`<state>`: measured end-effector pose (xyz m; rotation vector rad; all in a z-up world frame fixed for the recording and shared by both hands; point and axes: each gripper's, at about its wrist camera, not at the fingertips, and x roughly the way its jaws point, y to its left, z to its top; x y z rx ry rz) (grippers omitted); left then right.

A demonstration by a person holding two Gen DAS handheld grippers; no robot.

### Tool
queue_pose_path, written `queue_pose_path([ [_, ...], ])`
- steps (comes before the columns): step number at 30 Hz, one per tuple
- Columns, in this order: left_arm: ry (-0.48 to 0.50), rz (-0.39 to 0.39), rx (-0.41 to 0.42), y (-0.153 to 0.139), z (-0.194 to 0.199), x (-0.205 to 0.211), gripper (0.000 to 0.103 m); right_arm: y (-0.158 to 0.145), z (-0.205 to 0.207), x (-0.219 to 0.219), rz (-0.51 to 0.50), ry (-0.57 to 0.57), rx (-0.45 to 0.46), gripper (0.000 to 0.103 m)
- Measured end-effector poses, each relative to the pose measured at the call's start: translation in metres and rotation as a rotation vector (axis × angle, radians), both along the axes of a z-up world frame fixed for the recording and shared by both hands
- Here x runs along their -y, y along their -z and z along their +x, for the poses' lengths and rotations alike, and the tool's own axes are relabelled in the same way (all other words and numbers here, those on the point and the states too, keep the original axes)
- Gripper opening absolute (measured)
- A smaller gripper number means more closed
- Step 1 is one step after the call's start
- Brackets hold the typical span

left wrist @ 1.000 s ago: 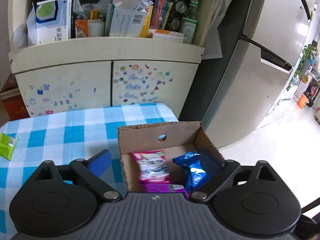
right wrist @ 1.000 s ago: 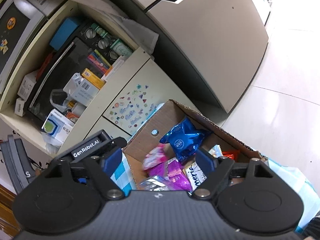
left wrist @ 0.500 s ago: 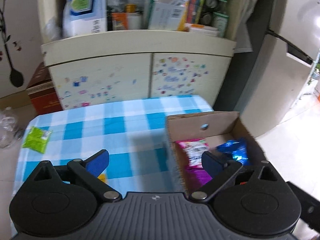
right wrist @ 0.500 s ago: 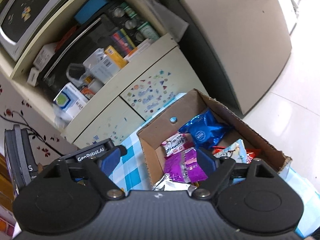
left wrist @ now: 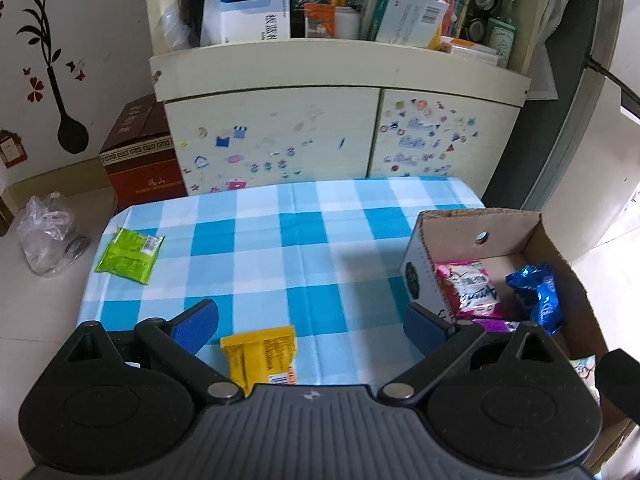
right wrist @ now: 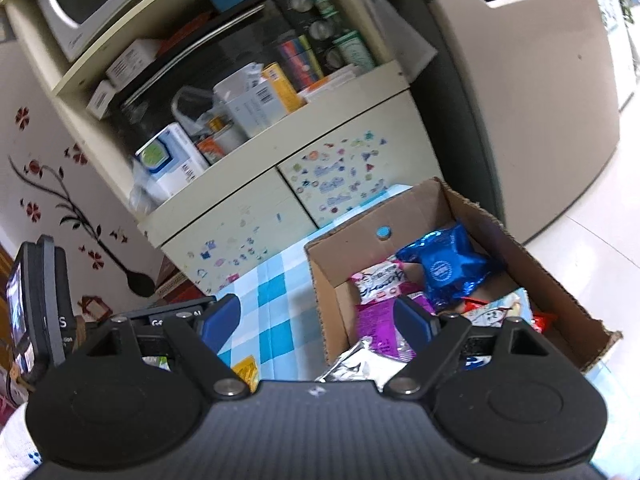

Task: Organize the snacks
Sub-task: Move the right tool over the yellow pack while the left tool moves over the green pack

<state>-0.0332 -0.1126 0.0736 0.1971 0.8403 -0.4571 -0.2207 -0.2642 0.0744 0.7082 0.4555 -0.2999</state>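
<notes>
A cardboard box (left wrist: 496,220) stands at the right end of the blue-checked table (left wrist: 304,240). It holds a pink snack pack (left wrist: 468,288), a blue foil pack (left wrist: 538,296) and other packets. A yellow packet (left wrist: 260,354) lies on the cloth just in front of my left gripper (left wrist: 312,322), which is open and empty. A green packet (left wrist: 130,254) lies at the table's far left. In the right wrist view my right gripper (right wrist: 316,320) hangs open and empty over the box's (right wrist: 560,292) near left edge, above a purple pack (right wrist: 380,320) and a silver pack (right wrist: 360,364). The blue foil pack (right wrist: 448,268) lies further in.
A cream cabinet (left wrist: 340,80) with cluttered shelves and stickered doors stands behind the table. A fridge (right wrist: 540,100) is at the right. A red-brown carton (left wrist: 140,152) and a clear plastic bag (left wrist: 48,236) sit on the floor at the left. The left gripper's body (right wrist: 40,300) shows at the left in the right wrist view.
My left gripper has swung left from over the box to above the cloth, bringing the yellow and green packets into sight. The right gripper has rolled upright and drawn back slightly over the box.
</notes>
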Motion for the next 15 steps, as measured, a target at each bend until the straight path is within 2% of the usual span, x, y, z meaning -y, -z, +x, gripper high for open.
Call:
queue_pose_path([
  [15, -0.049, 0.033, -0.026, 0.014, 0.016, -0.054, 0.101, 0.007, 0.023, -0.029, -0.074, -0.090, -0.028, 0.085],
])
